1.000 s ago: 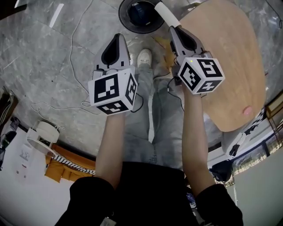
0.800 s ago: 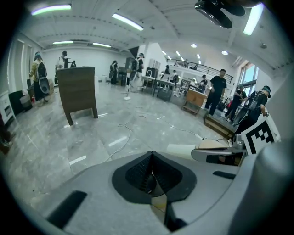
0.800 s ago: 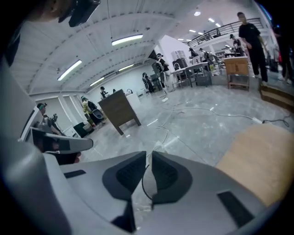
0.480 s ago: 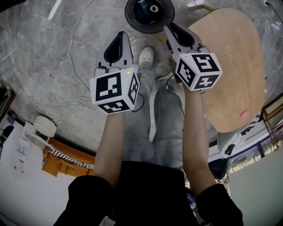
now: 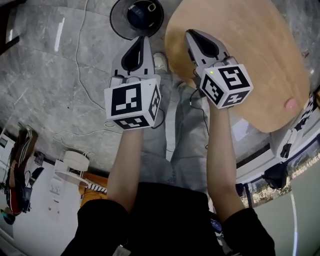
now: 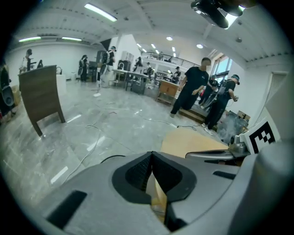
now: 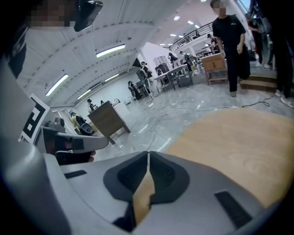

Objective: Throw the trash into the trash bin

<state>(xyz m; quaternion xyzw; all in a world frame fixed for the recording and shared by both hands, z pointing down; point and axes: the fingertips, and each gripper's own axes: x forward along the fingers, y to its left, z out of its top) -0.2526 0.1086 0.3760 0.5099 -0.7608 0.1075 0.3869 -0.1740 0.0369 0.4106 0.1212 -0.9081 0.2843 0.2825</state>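
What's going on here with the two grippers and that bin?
A person holds a gripper in each hand, standing beside a wooden table. The left gripper and the right gripper are both shut, with nothing between their jaws. The black trash bin stands on the floor just ahead, with a small white item inside.

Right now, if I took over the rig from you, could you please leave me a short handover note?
Left gripper: jaws shut, empty.
Right gripper: jaws closing shut, nothing between them.
Done: a white piece lies in the trash bin, on the floor ahead of the left gripper.
Wooden table to the right; a small pink thing lies near its edge.
Left: probably bin that pink thing, if it is trash.
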